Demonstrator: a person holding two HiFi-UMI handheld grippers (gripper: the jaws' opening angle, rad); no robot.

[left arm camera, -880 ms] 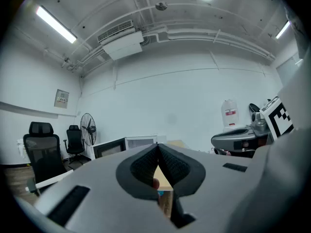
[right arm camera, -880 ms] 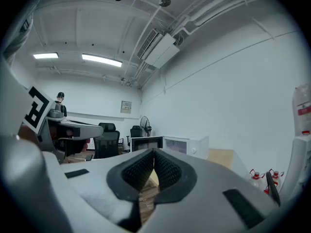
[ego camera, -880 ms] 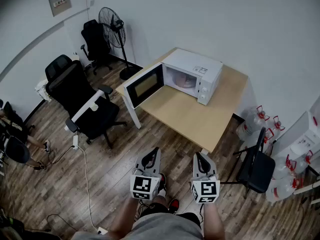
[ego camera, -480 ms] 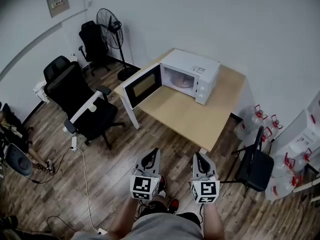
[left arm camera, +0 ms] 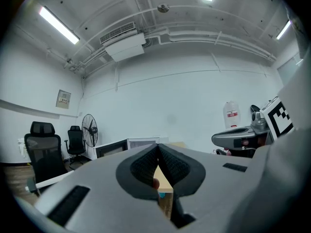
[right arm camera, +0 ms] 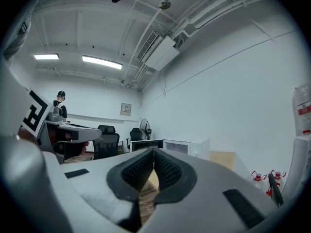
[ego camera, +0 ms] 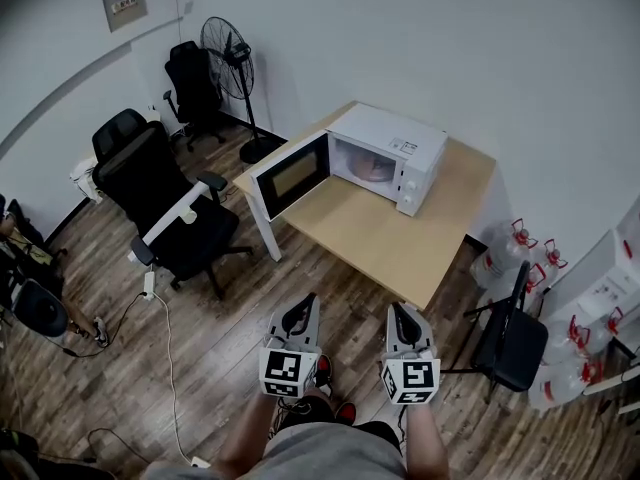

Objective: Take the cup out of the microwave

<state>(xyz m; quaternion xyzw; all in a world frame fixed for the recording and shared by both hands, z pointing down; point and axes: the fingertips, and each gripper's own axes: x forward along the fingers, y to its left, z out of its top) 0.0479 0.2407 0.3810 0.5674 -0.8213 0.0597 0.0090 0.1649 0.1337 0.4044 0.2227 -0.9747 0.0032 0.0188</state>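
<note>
A white microwave stands on a light wooden table against the far wall, its door swung open to the left. Inside the cavity sits a pale pinkish shape, too small to make out as a cup. Both grippers are held low in front of the person, well short of the table. My left gripper is shut with nothing in it, and its pads meet in the left gripper view. My right gripper is likewise shut and empty. The microwave shows far ahead.
A black office chair with white armrests stands left of the table, with a pedestal fan and another chair behind it. A black chair and several water bottles are on the right. A white cable lies on the wood floor.
Both grippers keep their places in the picture. The head view has shifted slightly, so the microwave and table sit a little further right.
</note>
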